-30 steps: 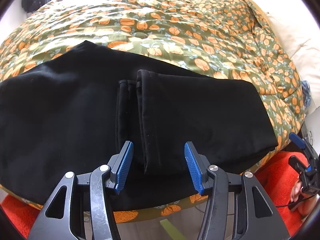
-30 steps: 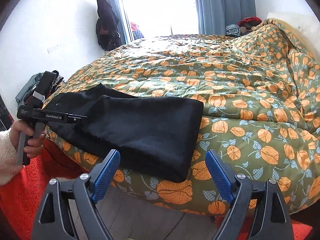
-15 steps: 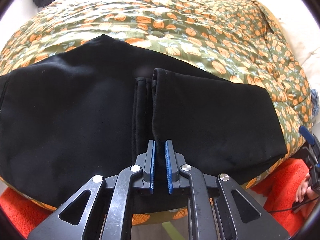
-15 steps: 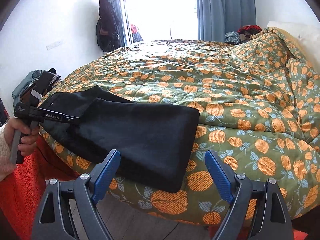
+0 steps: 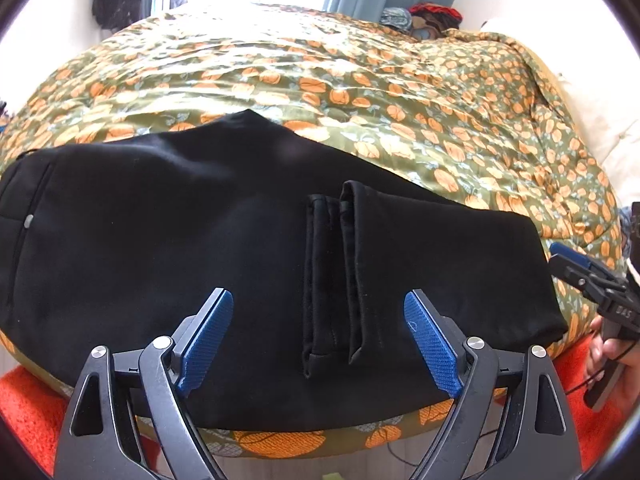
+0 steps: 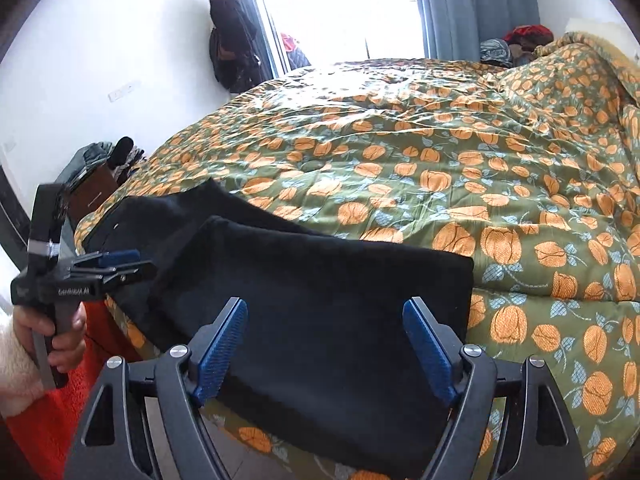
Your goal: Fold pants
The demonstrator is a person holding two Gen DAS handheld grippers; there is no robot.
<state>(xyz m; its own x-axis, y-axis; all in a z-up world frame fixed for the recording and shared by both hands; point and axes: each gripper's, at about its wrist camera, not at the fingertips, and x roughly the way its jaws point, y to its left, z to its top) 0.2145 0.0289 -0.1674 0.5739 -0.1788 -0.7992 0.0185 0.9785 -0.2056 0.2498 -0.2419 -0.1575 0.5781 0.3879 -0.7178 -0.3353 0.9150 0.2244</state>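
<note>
Pants (image 5: 240, 248), black, lie folded at the near edge of the bedspread (image 5: 360, 92); we see the left gripper (image 5: 319, 344) and right gripper (image 6: 325, 350) both spread wide, holding nothing.

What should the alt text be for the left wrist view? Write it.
Black pants lie folded at the near edge of a bed with a green, orange-patterned quilt, leg hems on top. The open left gripper hovers in front of the hems, holding nothing.
</note>
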